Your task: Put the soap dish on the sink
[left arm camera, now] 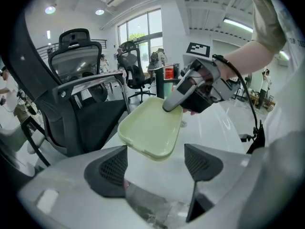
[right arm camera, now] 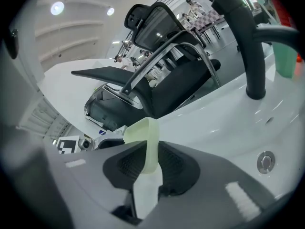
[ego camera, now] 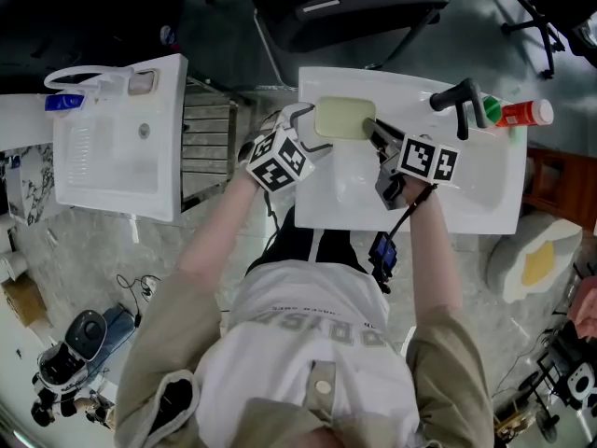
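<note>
overhead, a person leans over a white sink with a gripper in each hand. the right gripper is clamped on the rim of the pale green soap dish, both pads pressing the thin wall from either side, on the dish's edge nearer the sink's black faucet. the dish is over the sink's back rim, near the sink's far-left corner, tilted with one corner dipping toward the white surface; whether it touches the sink cannot be told. the left gripper sits at the sink's left edge, just beside the dish's other side, its jaws spread wide with nothing pressed between them. a red-and-green bottle sits on the sink's back rim beyond the faucet. a second white basin stands well apart to the left of the sink, and a black office chair is behind the sink.
</note>
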`<action>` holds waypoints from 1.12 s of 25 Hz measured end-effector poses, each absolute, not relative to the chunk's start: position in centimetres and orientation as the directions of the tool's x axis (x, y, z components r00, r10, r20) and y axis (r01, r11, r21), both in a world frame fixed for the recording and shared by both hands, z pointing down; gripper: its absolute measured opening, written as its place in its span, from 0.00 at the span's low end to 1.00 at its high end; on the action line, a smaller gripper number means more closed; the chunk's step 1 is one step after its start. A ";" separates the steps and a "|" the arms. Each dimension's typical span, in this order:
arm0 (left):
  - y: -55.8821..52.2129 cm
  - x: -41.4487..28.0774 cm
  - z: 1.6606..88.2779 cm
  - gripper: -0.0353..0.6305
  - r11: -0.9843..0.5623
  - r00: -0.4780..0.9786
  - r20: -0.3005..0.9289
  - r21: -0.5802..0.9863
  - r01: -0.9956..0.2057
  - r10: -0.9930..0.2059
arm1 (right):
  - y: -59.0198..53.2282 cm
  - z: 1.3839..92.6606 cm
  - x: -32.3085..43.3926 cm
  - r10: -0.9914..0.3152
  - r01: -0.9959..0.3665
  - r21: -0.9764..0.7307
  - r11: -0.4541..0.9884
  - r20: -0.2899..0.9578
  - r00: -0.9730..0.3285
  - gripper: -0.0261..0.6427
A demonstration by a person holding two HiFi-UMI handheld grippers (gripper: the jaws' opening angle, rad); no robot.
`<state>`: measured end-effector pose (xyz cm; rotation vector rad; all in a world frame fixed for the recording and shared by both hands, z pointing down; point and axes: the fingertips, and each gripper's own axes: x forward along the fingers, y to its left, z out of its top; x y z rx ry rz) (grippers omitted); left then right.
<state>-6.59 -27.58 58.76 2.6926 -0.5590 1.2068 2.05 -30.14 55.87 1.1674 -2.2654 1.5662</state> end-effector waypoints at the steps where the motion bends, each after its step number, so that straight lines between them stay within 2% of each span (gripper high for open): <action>1: -27.7 -6.6 59.0 0.64 -0.923 0.603 0.751 -0.022 -0.383 -0.269 | -30.2 56.1 2.0 -0.504 -0.671 -0.726 0.151 0.527 -0.684 0.15; 14: -29.6 -6.3 62.4 0.64 -0.952 0.494 0.854 -0.003 -0.308 -0.163 | -31.8 59.2 2.5 -0.437 -0.738 -0.659 0.144 0.627 -0.645 0.15; 28: -30.3 -6.4 65.1 0.64 -0.961 0.403 0.910 0.014 -0.275 -0.102 | -32.8 61.4 2.7 -0.403 -0.751 -0.651 0.108 0.662 -0.632 0.15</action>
